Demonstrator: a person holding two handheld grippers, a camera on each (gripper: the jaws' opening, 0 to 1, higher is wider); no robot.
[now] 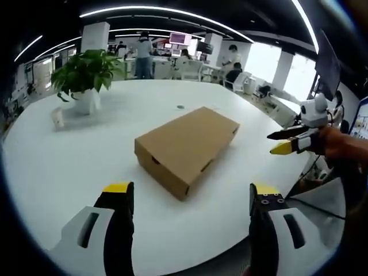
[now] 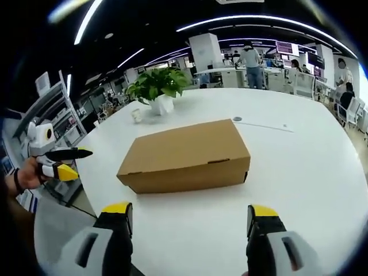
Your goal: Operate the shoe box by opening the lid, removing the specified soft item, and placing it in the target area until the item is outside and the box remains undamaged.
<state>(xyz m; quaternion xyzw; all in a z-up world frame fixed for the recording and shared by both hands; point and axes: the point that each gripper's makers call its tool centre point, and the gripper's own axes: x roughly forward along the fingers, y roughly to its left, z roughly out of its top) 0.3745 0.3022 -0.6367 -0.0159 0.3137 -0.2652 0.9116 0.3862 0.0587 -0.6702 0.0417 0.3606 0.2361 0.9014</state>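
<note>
The shoe box (image 2: 187,155) lay closed in the middle of the white counter (image 2: 310,190), probably so both hands could reach its lid. The left gripper (image 1: 190,198) and the right gripper (image 2: 190,221) waited near the box, fingers apart, holding nothing. A plant (image 1: 86,77) stood well behind the box; around it the counter was free.

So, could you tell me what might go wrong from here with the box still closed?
1. The box is plain cardboard with its lid shut; prying with a hard claw tip could crease or tear the flap.
2. It sits loose on the smooth white table, so a one-sided push could probably slide it instead of lifting the lid.
3. Both claws, left and right, are open and short of the box; closing in together, they might bump each other.
</note>
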